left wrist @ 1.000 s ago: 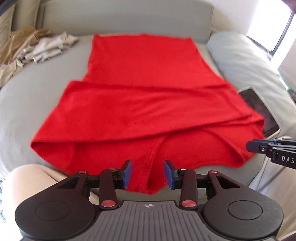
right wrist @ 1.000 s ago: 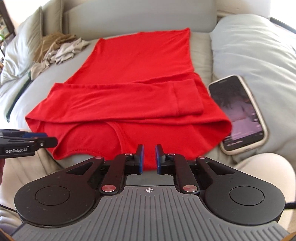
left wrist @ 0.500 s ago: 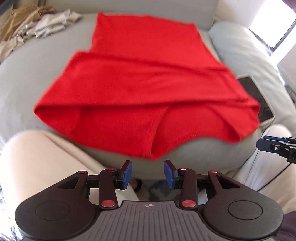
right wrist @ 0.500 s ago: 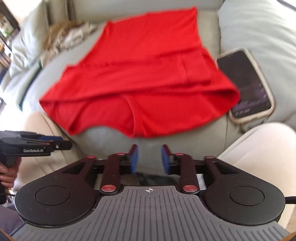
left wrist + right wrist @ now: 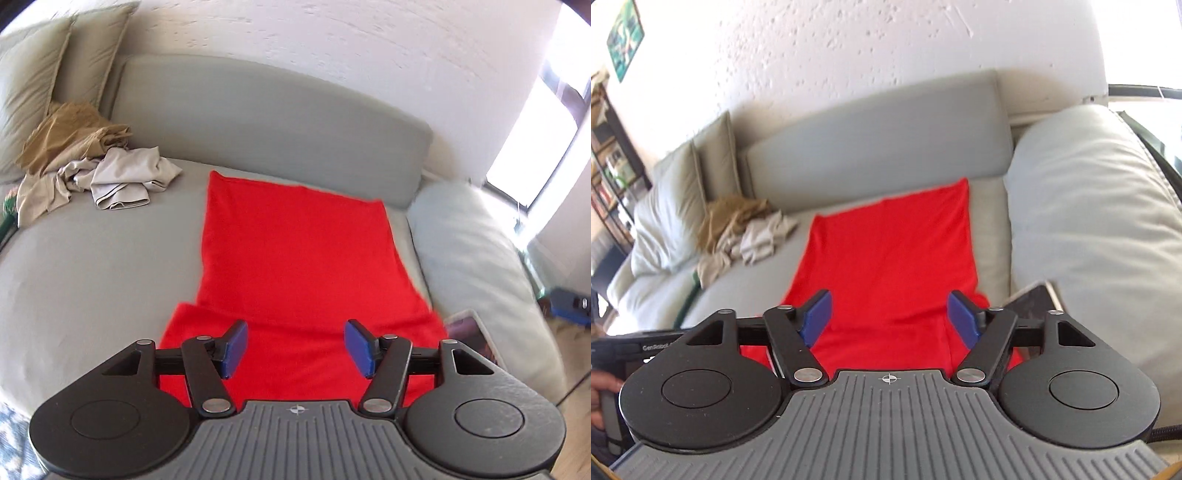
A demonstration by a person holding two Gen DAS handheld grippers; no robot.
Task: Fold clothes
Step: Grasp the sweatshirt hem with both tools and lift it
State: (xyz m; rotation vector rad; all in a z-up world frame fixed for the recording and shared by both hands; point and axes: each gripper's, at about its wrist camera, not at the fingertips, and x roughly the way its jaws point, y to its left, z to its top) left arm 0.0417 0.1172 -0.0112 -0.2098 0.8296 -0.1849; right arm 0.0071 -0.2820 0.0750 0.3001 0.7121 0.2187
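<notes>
Both the left gripper [image 5: 295,349] and right gripper [image 5: 888,317] are hovering wide, empty, framing the red shirt [image 5: 295,251] lying part-folded for grasping

the near end of the red shirt [image 5: 295,266] was hidden behind the left gripper [image 5: 295,349] body, so its collar and folded sleeves could not be seen. in the right wrist view the right gripper [image 5: 890,314] covered the same part. a phone [image 5: 471,334] beside the shirt was half hidden behind gripper arms in both views. the heap of beige clothes [image 5: 738,232] was blurred. a hand [image 5: 598,398] at the left edge was cut off.
</notes>
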